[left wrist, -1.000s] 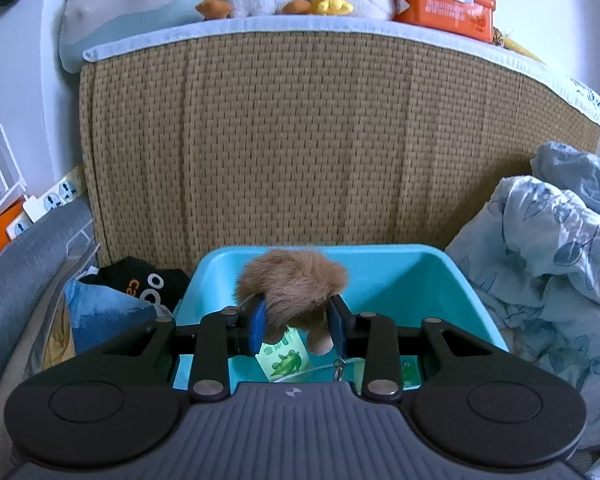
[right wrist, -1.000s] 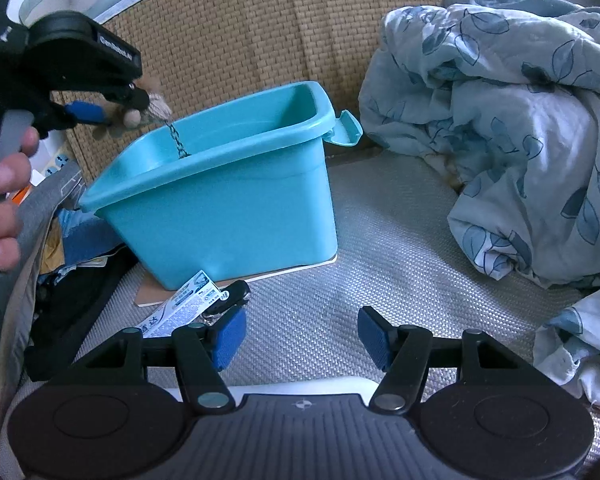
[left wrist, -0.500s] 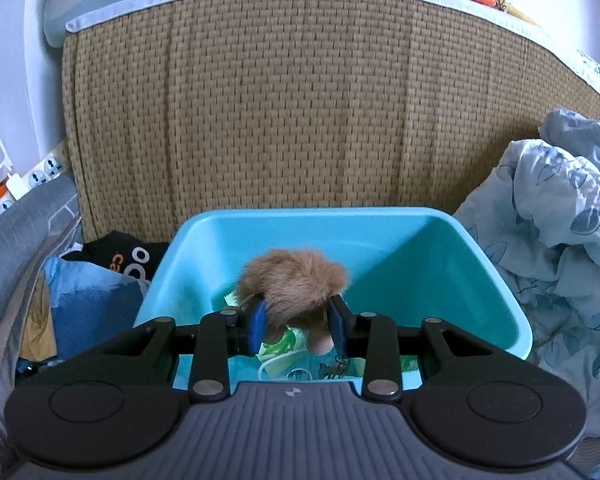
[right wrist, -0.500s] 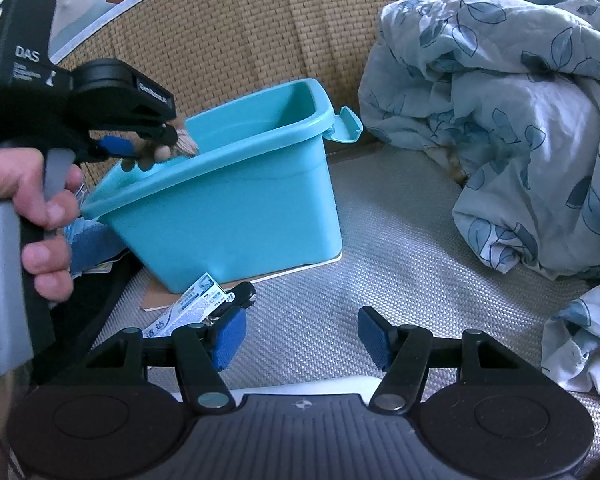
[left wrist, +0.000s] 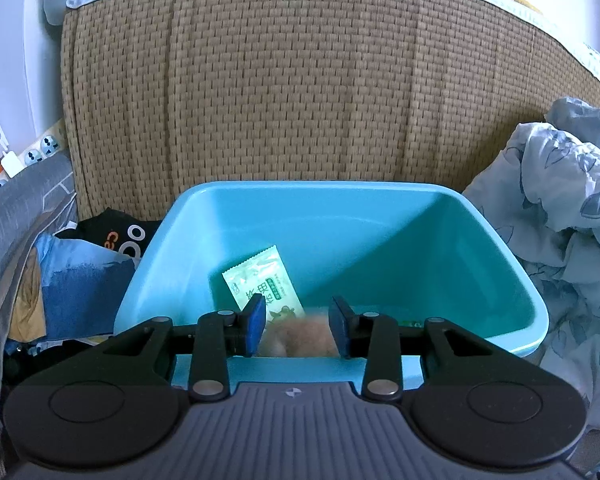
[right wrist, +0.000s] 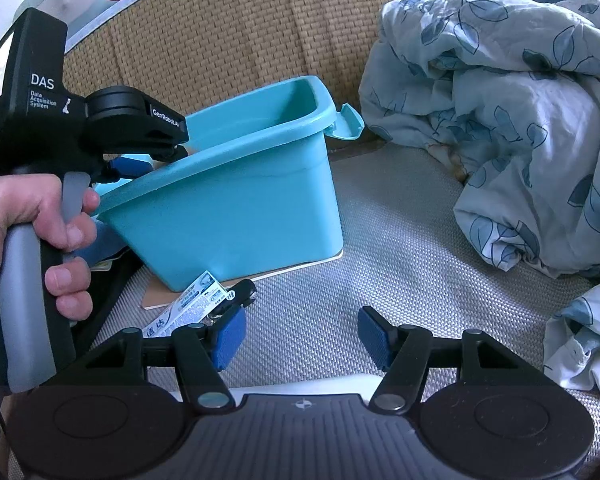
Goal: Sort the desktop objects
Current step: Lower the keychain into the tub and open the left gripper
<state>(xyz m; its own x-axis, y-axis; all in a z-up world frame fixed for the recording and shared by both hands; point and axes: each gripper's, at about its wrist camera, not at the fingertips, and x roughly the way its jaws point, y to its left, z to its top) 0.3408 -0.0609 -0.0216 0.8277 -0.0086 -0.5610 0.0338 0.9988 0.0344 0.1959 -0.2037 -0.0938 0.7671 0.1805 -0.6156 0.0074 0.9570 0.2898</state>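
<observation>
Furry brown keychain toy (left wrist: 300, 338) is seen blurred at the bottom centre of the left wrist view, low between the blue fingers (left wrist: 256, 322) of the left gripper (left wrist: 298, 326), just inside the near wall of the teal bin (left wrist: 480, 240). A second ago it was clamped high between those pads, well above the rim; now it has dropped lower in the frame and gaps are visible on both sides of the fur. The fingers have just been opening a little, so the toy is judged to be released and falling, not held. The bin itself has climbed up the frame and fills more of it, which suggests the gripper was brought down toward the rim before the release.

A green sachet (left wrist: 266, 280), earlier half hidden behind the toy, is now laid bare on the bin floor at centre.

In the right wrist view the right gripper (right wrist: 302, 338) is held unchanged at lower centre, its fingers moderately wide apart with nothing between them, above the woven mat (right wrist: 380, 264). A white printed packet (right wrist: 192, 308) lies at its left finger, touching or just beside it, in front of the bin.

One item is thus judged sorted; the packet looks the likely next candidate.
</observation>
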